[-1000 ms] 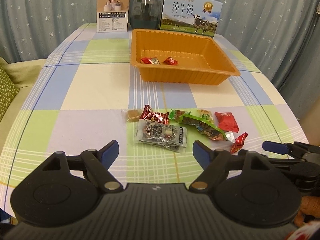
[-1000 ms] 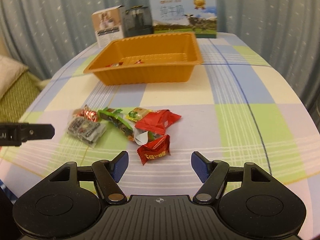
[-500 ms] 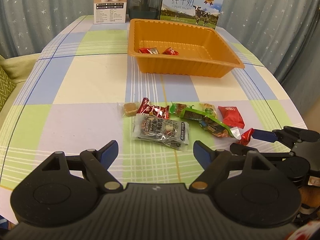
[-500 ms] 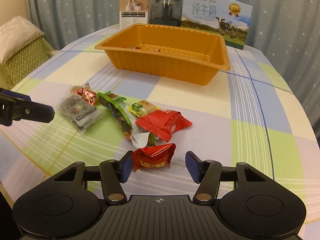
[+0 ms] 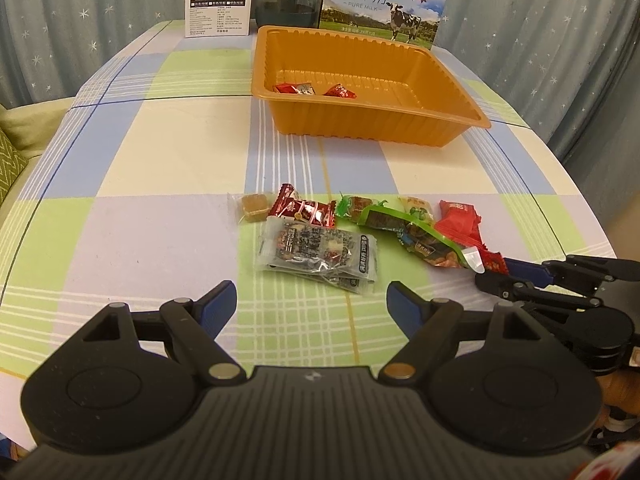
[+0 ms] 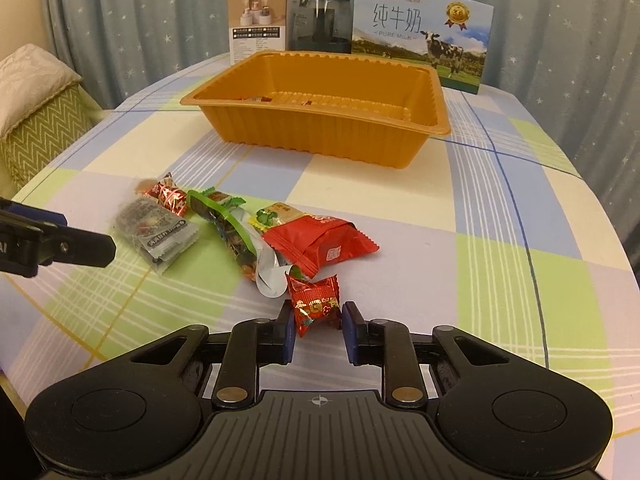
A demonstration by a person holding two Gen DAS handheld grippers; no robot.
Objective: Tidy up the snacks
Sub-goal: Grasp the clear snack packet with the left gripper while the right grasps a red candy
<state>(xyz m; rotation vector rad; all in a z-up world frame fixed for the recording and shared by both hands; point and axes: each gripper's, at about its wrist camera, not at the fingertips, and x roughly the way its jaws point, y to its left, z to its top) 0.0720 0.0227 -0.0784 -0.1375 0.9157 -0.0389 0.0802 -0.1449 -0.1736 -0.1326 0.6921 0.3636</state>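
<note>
Desk [image 5: 168,216]: wide, cloth-covered in a soft plaid of pale green, blue and cream; the fabric may drag under a wrapper, so lift straight up and do not slide. Orange tray [image 6: 320,142]: thin moulded plastic, ribbed walls, flared rim, two or three small wrapped pieces already on its floor; carry your load over the near rim and release low inside. Snack cluster, mid-desk, well short of the tray: a clear crinkled packet with dark print [image 5: 316,256], a long green-edged pouch [image 6: 230,232], a puffy red pillow pack [image 6: 320,246], all glossy film and overlapping at their edges. Right gripper [image 6: 318,330]: fingers narrowed around the small red foil candy [image 6: 316,304], flanking its near end; full contact you cannot tell, so treat it as not yet secured. Finish the squeeze across the firm body, not the twisted tail, and check that the silver torn flap beside it does not come along. Left gripper [image 5: 310,300]: fingers spread wide, holding nothing, poised just short of the clear packet.
</note>
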